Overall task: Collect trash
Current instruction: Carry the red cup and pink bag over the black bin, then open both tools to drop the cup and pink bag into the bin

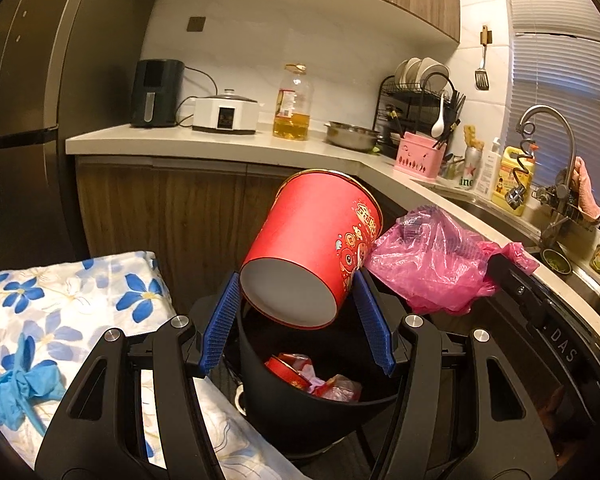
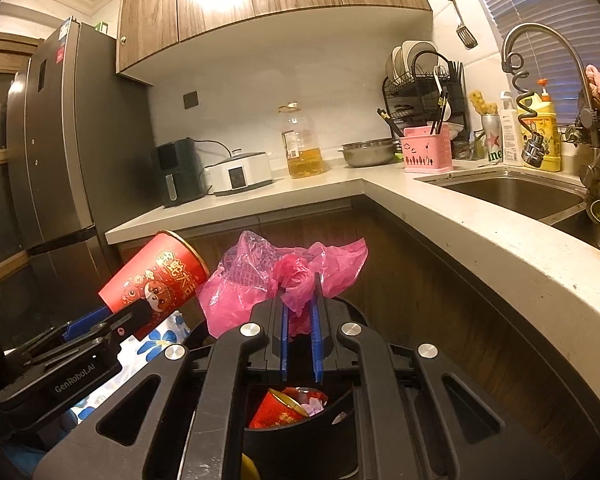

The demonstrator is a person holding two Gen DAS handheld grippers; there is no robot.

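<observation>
We hold the red paper tub (image 1: 312, 248) in our left tongs (image 1: 296, 320), tilted above the black trash bin (image 1: 312, 408), while our right tongs (image 2: 300, 320), pinching the pink plastic bag (image 2: 260, 276), hang over it too.

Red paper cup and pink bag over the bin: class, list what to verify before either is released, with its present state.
1. Red paper cup held between left gripper fingers: ok.
2. Cup above black bin: ok.
3. Pink plastic bag pinched in right gripper: ok.
4. Bag fully over bin: cannot tell.
5. Room left in bin: ok, trash sits low.
6. Blue glove collected: not ok, on floral cloth.
</observation>
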